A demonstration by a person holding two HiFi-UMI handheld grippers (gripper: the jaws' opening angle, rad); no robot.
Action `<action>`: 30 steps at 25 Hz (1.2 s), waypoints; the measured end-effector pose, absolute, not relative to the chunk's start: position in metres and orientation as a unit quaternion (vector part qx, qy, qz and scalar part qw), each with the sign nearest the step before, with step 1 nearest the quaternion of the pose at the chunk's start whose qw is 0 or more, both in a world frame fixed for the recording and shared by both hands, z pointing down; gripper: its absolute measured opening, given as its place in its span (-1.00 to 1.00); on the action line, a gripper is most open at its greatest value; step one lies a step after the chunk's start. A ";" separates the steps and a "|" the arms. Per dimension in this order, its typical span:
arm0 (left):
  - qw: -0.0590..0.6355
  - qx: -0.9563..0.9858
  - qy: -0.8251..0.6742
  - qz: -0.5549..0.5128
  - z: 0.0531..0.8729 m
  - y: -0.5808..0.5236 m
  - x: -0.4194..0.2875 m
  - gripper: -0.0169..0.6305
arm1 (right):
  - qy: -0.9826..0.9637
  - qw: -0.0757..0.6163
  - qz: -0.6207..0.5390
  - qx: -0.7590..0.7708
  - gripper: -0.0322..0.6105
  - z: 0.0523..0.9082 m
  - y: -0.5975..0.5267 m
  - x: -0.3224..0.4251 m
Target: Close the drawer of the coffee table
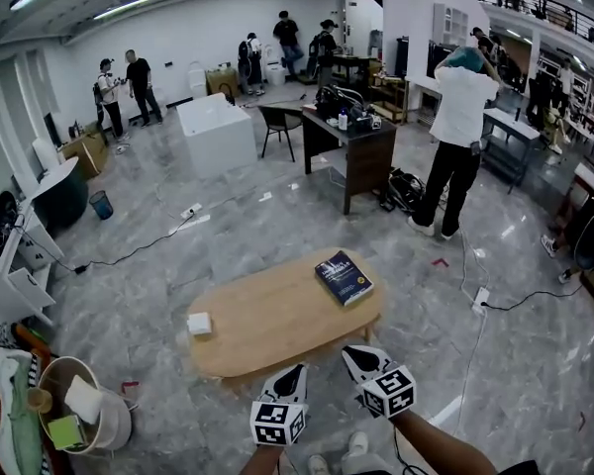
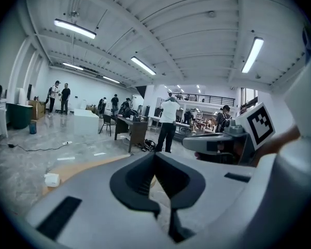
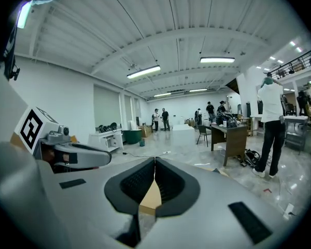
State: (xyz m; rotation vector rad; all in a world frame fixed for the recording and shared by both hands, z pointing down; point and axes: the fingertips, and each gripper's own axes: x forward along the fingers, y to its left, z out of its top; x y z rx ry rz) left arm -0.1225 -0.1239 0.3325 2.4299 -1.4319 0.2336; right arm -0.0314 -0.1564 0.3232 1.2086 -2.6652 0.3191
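The one oval, light-wood coffee table (image 1: 267,330) stood on the grey marble-patterned floor (image 1: 228,236) just ahead of the person, its near edge close to both grippers. Its drawer could not be made out in any view. Two things lay on the top, well apart: one dark blue book (image 1: 344,277) near the right end and one small white box (image 1: 199,324) near the left end.

Two grippers hovered side by side over the table's near edge. The left gripper (image 1: 295,374) had its jaws pressed together at the tips, with nothing between them. The right gripper (image 1: 354,356) likewise had its jaws pressed together and held nothing. Each carried one cube with black-and-white square markers, two cubes in all.

Farther out, one round pale basket (image 1: 114,426) holding cloth and a green item sat on the floor at the lower left. One white power strip (image 1: 480,300) lay on the floor to the table's right. Beyond the table stood one dark wooden desk (image 1: 361,151), one black chair (image 1: 277,122), and one white rectangular cabinet (image 1: 216,132). One person in a white top and dark trousers (image 1: 458,137) stood right of the desk, and two people (image 1: 122,89) stood together at the far left.
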 end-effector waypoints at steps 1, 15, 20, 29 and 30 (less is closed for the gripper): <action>0.151 0.850 -0.499 0.077 0.326 -0.121 -0.125 -0.95 | -0.901 0.094 0.104 0.410 -0.84 0.317 -0.155 -0.033; 0.088 0.865 -0.492 0.037 0.263 -0.112 -0.141 -0.95 | -0.914 0.057 0.049 0.398 -0.84 0.258 -0.139 -0.065; 0.068 0.861 -0.503 0.017 0.235 -0.107 -0.136 -0.95 | -0.922 0.045 0.016 0.385 -0.84 0.232 -0.131 -0.062; 0.043 0.862 -0.505 0.010 0.207 -0.085 -0.096 -0.95 | -0.922 0.019 -0.004 0.386 -0.84 0.195 -0.107 -0.022; 0.041 0.862 -0.505 0.009 0.206 -0.082 -0.091 -0.95 | -0.921 0.017 -0.005 0.388 -0.84 0.192 -0.104 -0.016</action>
